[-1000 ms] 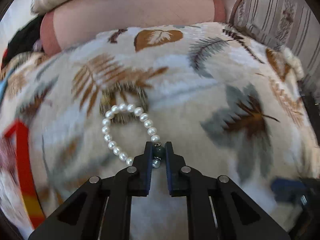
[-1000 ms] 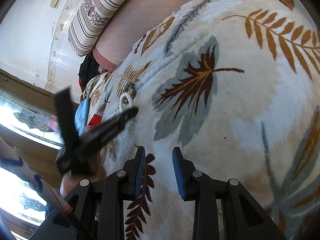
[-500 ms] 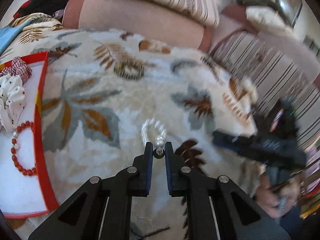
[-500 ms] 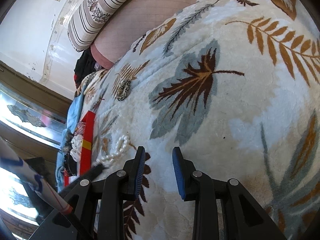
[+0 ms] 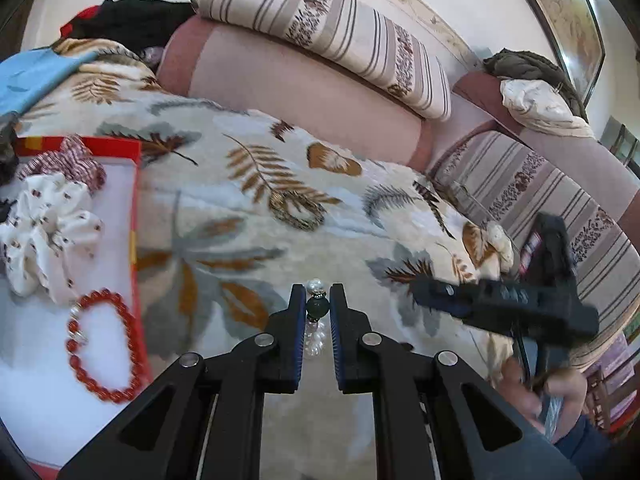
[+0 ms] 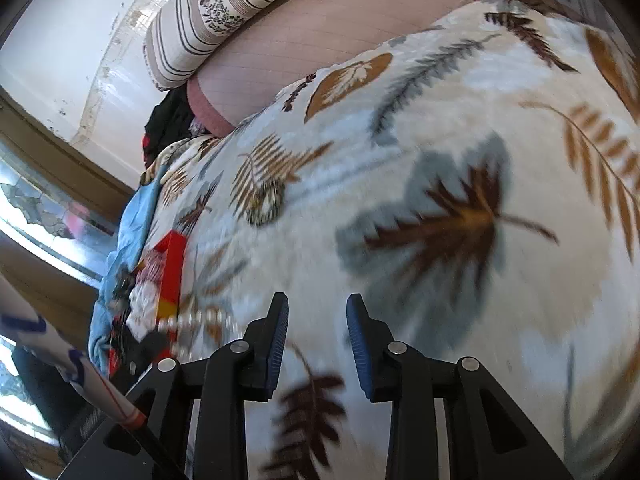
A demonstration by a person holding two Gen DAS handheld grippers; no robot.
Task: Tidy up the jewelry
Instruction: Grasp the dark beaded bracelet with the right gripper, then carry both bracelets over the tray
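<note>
My left gripper [image 5: 317, 307] is shut on the dark bead of a pearl bracelet [image 5: 314, 336], held above the leaf-print blanket; the pearls hang between the fingers. A red-rimmed white tray [image 5: 137, 216] lies at the left with a red bead bracelet [image 5: 100, 344], a white scrunchie [image 5: 48, 228] and a checked scrunchie [image 5: 76, 162]. A brown patterned bangle [image 5: 297, 210] lies on the blanket farther back. My right gripper [image 6: 317, 320] is open and empty over the blanket; the pearl bracelet [image 6: 200, 320] and tray [image 6: 172, 272] show blurred at its left. The right gripper also shows in the left wrist view [image 5: 500, 300].
Pink bolsters [image 5: 304, 92] and striped cushions [image 5: 320, 20] line the far edge of the bed. Dark clothes [image 5: 132, 16] and a blue cloth [image 5: 32, 76] lie at the back left. The bangle [image 6: 266, 200] shows in the right wrist view too.
My left gripper has lifted the pearl bracelet off the blanket and swung left toward the tray. The right gripper has stayed open, shifting slightly.
</note>
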